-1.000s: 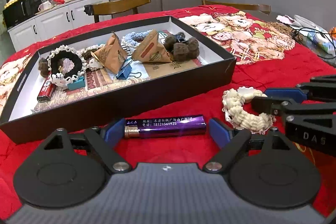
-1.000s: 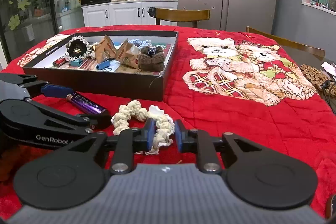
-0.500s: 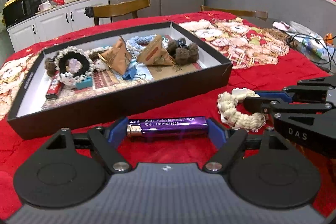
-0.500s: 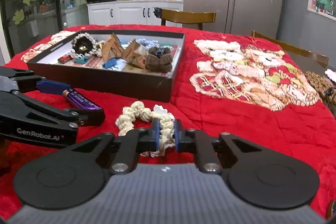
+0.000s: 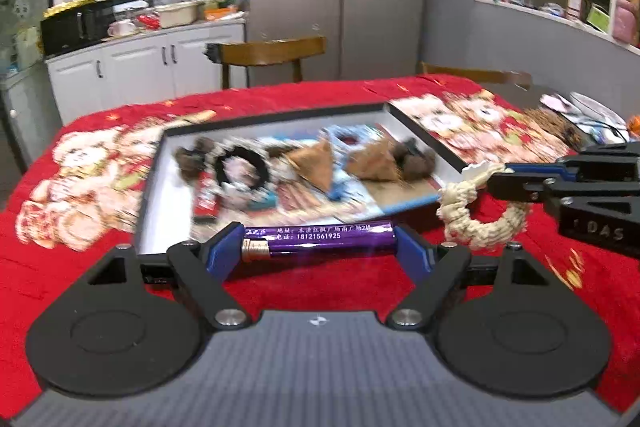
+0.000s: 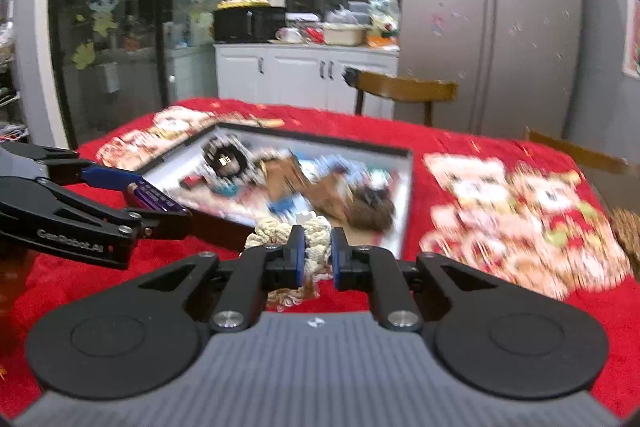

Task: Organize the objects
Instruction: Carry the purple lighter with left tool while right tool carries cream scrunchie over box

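Because both views are smeared by motion blur, the contents of the shallow black box (image 5: 420, 131) at mid-frame read only as shapes: a dark ring with a pale frilled edge (image 5: 240, 171), brown paper-like wedges (image 5: 316, 167), fuzzy brown lumps and a small red cylinder; nothing finer can be made out. In the left wrist view the left gripper (image 5: 320, 245), low in the frame, has its blue pads spread wide and pressed on the two ends of a glossy purple lighter (image 5: 320, 239) with a metal cap and white print, lying crosswise between them in front of the box's near wall. The right gripper (image 6: 316, 259) has its pads drawn close together, pinching a cream knitted scrunchie (image 6: 316, 231), lumpy and ring-shaped; in the right wrist view most of it hides behind the fingers, while the left wrist view shows it hanging at centre right (image 5: 480, 211). A red quilted cloth with bear prints (image 6: 500, 195) covers the table beneath.
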### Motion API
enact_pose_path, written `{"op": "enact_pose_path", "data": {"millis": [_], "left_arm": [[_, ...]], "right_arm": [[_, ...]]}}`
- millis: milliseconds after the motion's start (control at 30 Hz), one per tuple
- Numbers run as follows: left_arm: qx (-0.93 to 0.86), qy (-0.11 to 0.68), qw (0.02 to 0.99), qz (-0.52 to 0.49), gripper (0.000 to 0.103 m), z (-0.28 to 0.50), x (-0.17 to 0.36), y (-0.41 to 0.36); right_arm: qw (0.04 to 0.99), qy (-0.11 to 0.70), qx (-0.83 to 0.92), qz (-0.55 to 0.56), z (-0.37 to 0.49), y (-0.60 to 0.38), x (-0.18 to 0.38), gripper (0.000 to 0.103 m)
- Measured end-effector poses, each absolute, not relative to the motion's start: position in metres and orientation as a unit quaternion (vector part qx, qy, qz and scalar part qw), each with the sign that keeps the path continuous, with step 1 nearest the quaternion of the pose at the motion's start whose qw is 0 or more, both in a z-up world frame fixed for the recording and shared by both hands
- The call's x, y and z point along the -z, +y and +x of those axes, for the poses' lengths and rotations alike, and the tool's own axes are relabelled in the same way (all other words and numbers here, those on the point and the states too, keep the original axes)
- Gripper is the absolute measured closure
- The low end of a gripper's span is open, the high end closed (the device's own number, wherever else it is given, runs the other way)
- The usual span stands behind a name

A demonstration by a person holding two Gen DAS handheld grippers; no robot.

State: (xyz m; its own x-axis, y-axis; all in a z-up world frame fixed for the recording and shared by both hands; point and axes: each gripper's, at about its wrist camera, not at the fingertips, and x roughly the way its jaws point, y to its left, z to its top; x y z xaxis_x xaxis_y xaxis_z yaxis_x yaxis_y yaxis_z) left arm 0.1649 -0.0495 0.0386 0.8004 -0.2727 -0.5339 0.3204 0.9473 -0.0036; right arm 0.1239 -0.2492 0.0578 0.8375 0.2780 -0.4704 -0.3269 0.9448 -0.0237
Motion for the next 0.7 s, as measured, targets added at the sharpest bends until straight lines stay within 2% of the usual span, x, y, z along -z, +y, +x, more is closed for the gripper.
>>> {"op": "enact_pose_path", "data": {"millis": [300,700], "left_arm": [[0.112,0.273,0.953,0.065,0.019,0.204,-0.046,-0.025],[0.09,0.293,0.95,0.056,0.019,0.26,-0.029,-0.014]], "right_arm": [[0.957,0.219,-0.17,-0.083,0.164,-0.201,-0.071,0.087],[0.955,0.236,-0.164,-0.07,0.22,-0.177,-0.042,0.087]]}}
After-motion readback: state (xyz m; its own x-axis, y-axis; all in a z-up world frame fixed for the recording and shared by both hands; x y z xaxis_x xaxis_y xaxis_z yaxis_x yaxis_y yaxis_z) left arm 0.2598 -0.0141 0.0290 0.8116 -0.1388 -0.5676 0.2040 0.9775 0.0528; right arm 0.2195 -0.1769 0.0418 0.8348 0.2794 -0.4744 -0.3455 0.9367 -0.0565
